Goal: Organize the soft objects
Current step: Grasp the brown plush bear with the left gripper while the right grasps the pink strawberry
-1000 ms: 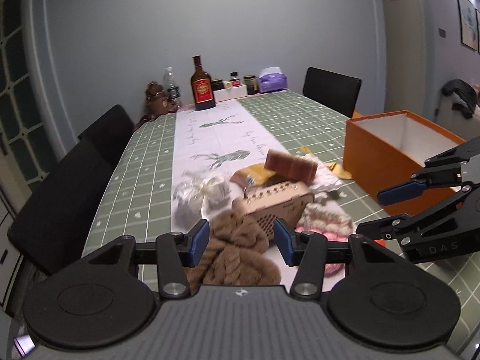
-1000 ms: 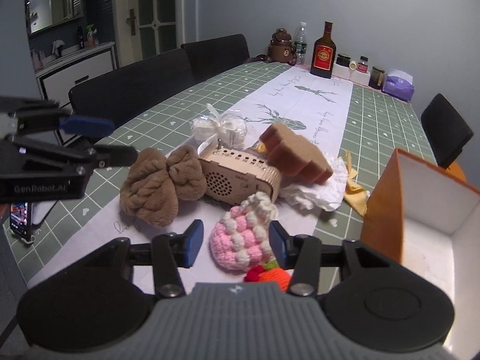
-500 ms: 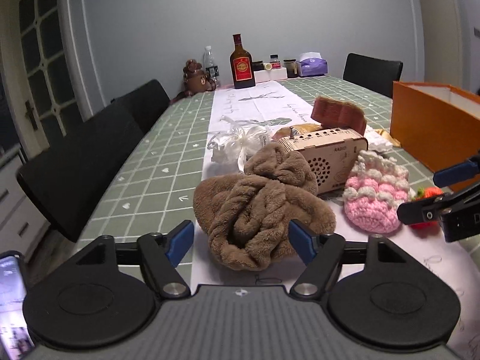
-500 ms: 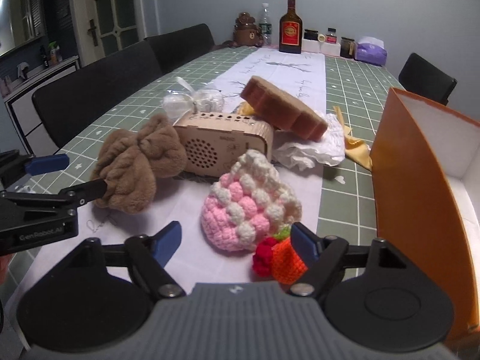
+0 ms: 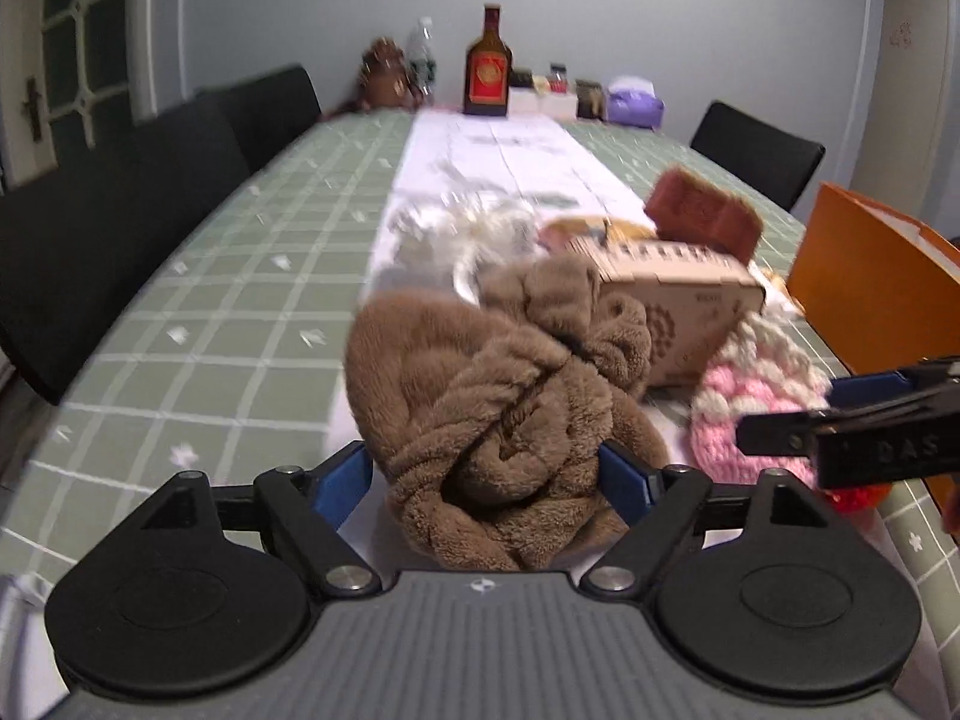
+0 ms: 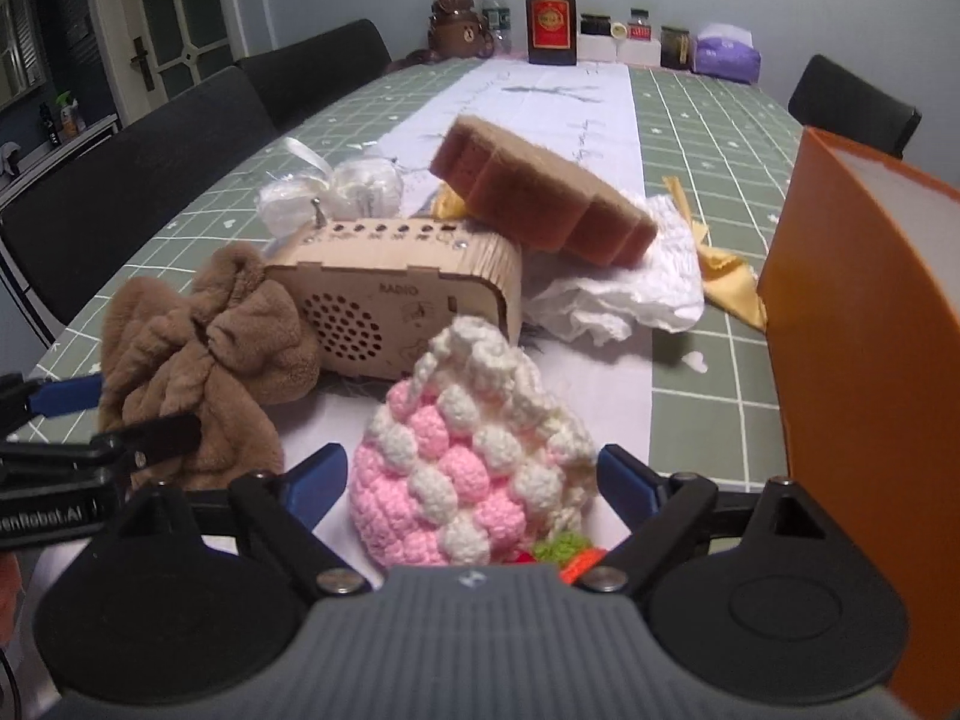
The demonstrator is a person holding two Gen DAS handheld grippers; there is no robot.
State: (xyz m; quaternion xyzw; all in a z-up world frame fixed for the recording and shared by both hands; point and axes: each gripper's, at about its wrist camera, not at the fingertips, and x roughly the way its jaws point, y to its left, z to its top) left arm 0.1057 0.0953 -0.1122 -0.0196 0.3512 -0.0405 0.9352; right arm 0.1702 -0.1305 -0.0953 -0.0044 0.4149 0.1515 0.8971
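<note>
I've pushed both grippers in: the left gripper, jaws spread, now brackets the brown plush; the right gripper, also spread, straddles the pink crochet pouch. Neither has closed yet. Beyond, the orange box waits.

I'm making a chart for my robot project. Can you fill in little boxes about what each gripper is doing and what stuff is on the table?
left gripper: open, fingers either side of the brown plush bow
right gripper: open, fingers either side of the pink and white crochet pouch
hard item: wooden radio, behind both soft things
on the radio: brown sponge, tilted
container: orange box, on the right
far end: bottle
</note>
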